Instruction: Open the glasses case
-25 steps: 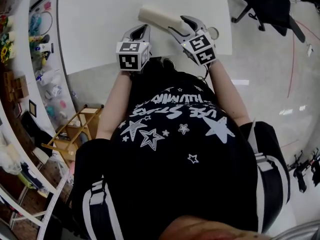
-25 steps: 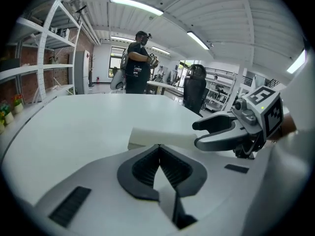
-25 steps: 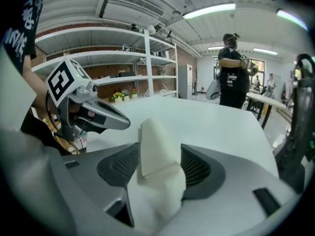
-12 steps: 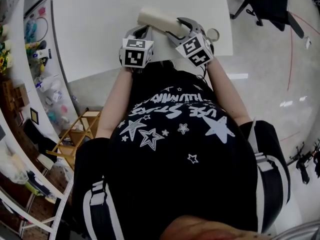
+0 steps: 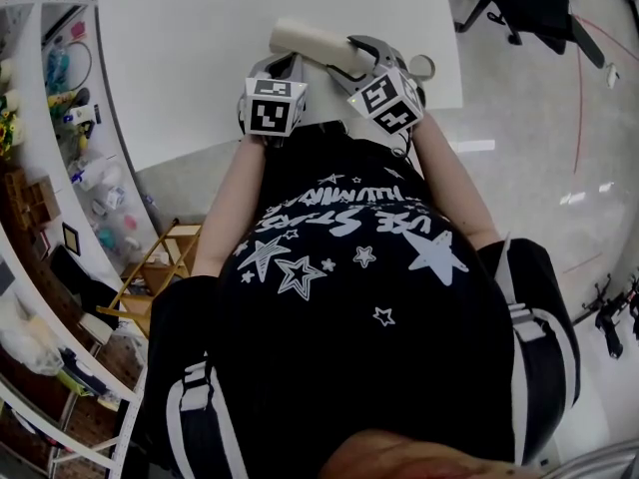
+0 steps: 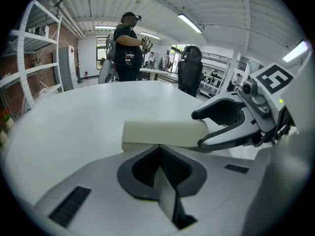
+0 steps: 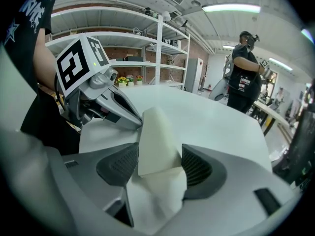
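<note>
Zero lid movement yet, I reckon: the glasses case (image 5: 310, 40) sits closed on the table (image 5: 190, 58), one end clamped in the right gripper (image 7: 160, 157)'s wide jaws (they've just been opening a bit), with the left gripper (image 6: 158, 149)'s jaws pinched together right at its edge, so the prying's all ahead.

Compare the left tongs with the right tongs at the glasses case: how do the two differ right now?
The left tongs are closed together and empty; the right tongs stand wide, have just been opening, and grip the glasses case between their pads. The left tongs' tip sits by the case's long side; the right tongs straddle one end. Both work at the same case.
</note>
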The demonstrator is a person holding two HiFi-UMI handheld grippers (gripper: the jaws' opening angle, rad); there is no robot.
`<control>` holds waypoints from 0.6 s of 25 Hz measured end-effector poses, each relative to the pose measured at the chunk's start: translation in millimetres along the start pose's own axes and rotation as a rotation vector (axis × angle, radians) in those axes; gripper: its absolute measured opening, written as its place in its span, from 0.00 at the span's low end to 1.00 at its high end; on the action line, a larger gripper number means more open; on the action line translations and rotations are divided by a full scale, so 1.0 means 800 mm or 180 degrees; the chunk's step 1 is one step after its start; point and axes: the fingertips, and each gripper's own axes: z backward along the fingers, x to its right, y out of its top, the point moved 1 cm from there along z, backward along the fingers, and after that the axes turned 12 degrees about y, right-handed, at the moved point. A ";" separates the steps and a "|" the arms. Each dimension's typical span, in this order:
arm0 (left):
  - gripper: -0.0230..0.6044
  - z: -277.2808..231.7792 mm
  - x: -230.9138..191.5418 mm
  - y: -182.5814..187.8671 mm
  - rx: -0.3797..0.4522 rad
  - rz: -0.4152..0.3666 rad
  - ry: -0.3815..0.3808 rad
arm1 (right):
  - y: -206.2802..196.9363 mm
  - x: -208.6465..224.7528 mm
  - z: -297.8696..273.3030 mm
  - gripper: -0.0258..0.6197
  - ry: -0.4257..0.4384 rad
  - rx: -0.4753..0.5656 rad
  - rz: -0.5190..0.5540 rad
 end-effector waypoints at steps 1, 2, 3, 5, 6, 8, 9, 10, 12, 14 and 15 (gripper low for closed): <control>0.06 0.000 0.000 -0.001 -0.0003 0.0006 0.0000 | 0.000 0.000 0.000 0.44 0.0003 -0.0006 0.0011; 0.06 0.000 0.000 -0.002 -0.0002 0.0015 0.0001 | -0.001 -0.001 0.000 0.44 0.0003 -0.0015 0.0030; 0.06 0.000 0.000 -0.002 0.0003 0.0025 0.0002 | -0.001 -0.002 0.000 0.44 0.0002 -0.0030 0.0060; 0.06 0.000 -0.001 -0.002 0.0014 0.0057 0.0005 | -0.002 -0.003 -0.002 0.45 -0.0016 -0.0092 0.0161; 0.06 0.000 0.000 -0.001 0.0014 0.0075 0.0004 | -0.004 -0.003 -0.003 0.46 -0.0034 -0.0130 0.0214; 0.06 -0.001 0.000 -0.001 0.0012 0.0096 0.0001 | -0.005 -0.002 -0.005 0.46 -0.0077 -0.0186 0.0277; 0.06 -0.002 0.000 -0.001 0.0007 0.0098 -0.0001 | -0.006 -0.002 -0.006 0.46 -0.0103 -0.0202 0.0292; 0.06 -0.002 0.000 -0.001 0.0000 0.0095 -0.0002 | -0.006 -0.002 -0.007 0.46 -0.0131 -0.0216 0.0307; 0.06 -0.004 0.001 -0.001 -0.0011 0.0078 0.0000 | -0.007 -0.001 -0.007 0.46 -0.0169 -0.0242 0.0330; 0.06 -0.006 0.002 0.001 -0.0017 0.0050 0.0005 | -0.009 0.002 -0.006 0.46 -0.0160 -0.0286 0.0331; 0.06 -0.006 0.002 0.001 -0.0021 0.0038 0.0006 | -0.009 0.002 -0.006 0.46 -0.0140 -0.0316 0.0327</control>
